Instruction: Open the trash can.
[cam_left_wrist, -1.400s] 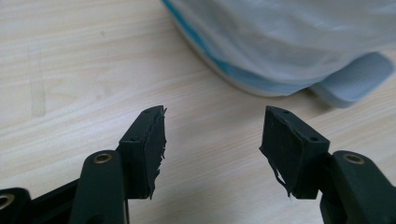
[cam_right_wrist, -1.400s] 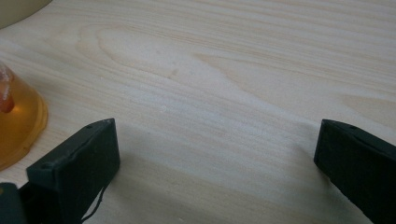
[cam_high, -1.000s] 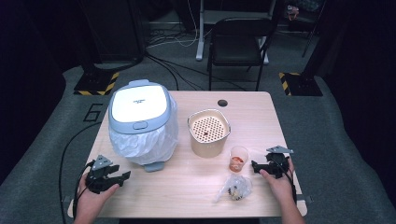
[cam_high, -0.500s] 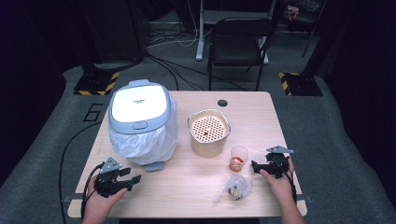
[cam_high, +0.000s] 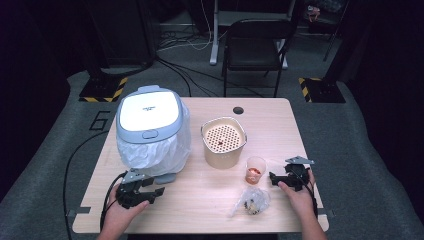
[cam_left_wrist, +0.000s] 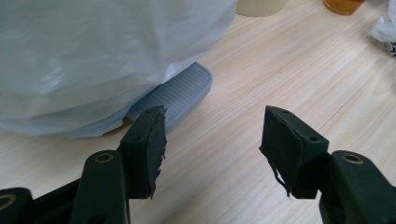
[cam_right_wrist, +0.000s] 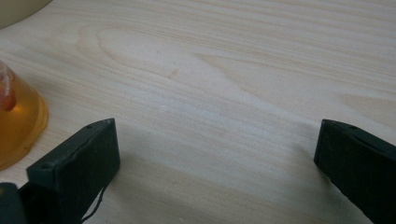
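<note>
While the left gripper (cam_high: 159, 190) sits near the table's (cam_high: 210, 210) front left corner, jaws just opening and apart on nothing, one bag-lined bin (cam_high: 152, 131) stands just beyond it. By the front right edge, the right gripper (cam_high: 272, 178) gapes empty beside one orange cup (cam_high: 255, 170), one beige basket (cam_high: 223, 142) and one plastic bag (cam_high: 252, 201).

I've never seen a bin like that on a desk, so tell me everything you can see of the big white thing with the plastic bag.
The lidded bin stands upright at the table's left rear. Its flat white lid, closed, sits in a pale blue-grey rim with a small tab at the front. A translucent white bag hangs crumpled around the body. A ribbed blue-grey pedal juts from its base onto the wood. The left gripper lies just in front, apart from it.
</note>
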